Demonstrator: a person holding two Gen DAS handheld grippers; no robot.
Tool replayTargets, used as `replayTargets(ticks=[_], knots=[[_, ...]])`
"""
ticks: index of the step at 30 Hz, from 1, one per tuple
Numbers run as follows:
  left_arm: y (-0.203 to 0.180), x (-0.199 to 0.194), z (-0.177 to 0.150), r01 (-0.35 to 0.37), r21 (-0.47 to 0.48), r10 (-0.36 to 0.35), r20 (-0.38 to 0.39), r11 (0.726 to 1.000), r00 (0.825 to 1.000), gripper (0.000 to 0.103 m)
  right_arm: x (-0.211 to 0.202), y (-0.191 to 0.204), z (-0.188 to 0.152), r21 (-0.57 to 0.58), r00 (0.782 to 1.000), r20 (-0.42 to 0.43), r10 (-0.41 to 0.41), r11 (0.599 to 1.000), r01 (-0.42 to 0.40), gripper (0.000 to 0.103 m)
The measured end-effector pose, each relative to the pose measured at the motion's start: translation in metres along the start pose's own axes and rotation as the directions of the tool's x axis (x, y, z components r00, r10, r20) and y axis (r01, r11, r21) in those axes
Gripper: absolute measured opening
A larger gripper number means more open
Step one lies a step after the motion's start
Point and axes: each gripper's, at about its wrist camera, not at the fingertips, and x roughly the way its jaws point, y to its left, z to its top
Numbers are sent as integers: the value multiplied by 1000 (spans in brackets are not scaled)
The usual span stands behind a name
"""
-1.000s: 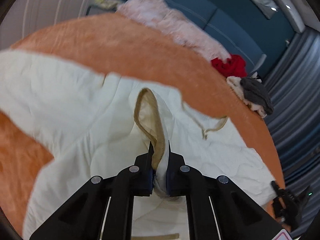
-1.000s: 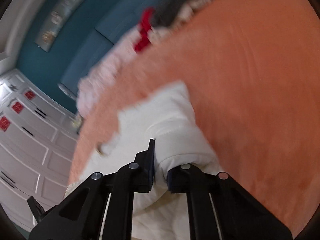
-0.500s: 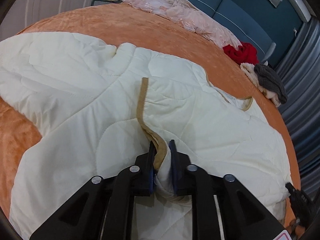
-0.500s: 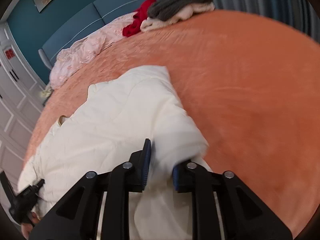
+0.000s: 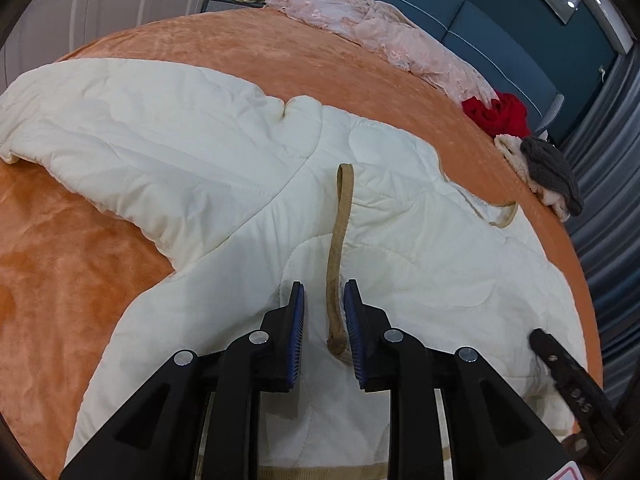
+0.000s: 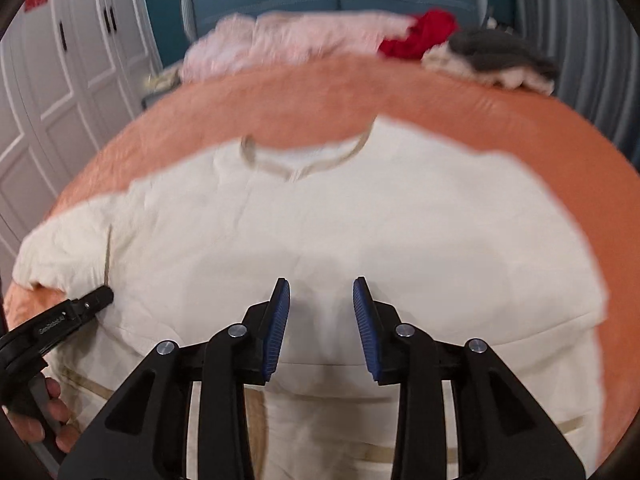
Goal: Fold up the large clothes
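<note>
A large cream quilted jacket [image 5: 224, 184] with tan trim lies spread on the orange bed [image 5: 72, 280]. It also shows in the right wrist view [image 6: 360, 220]. My left gripper [image 5: 324, 292] is open, its jaws either side of a tan trim strip [image 5: 338, 248] lying flat on the jacket. My right gripper [image 6: 321, 286] is open and empty just above the jacket's lower body. The tan neckline [image 6: 304, 164] lies at the far side. The left gripper also shows at the left in the right wrist view [image 6: 72, 312].
A pink garment [image 5: 384, 32], a red garment [image 5: 496, 114] and a grey-and-cream pile [image 5: 548, 168] lie along the bed's far edge by the blue headboard [image 5: 480, 12]. White wardrobe doors [image 6: 60, 80] stand to the left. Grey curtains [image 5: 608, 184] hang on the right.
Both grippers have opened and let go of the jacket. The tan trim strip now lies flat between the left jaws. The jacket has settled flat on the bed.
</note>
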Motion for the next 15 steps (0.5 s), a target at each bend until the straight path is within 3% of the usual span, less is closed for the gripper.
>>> replayTargets(ticks=[8, 15], knots=[[14, 7, -11, 60, -25, -59, 40, 998, 997, 25, 16, 4, -16, -19, 999, 11, -31, 999, 31, 33], [48, -20, -1, 214, -190, -216, 14, 958, 976, 24, 14, 4, -18, -23, 999, 32, -39, 999, 40, 34]])
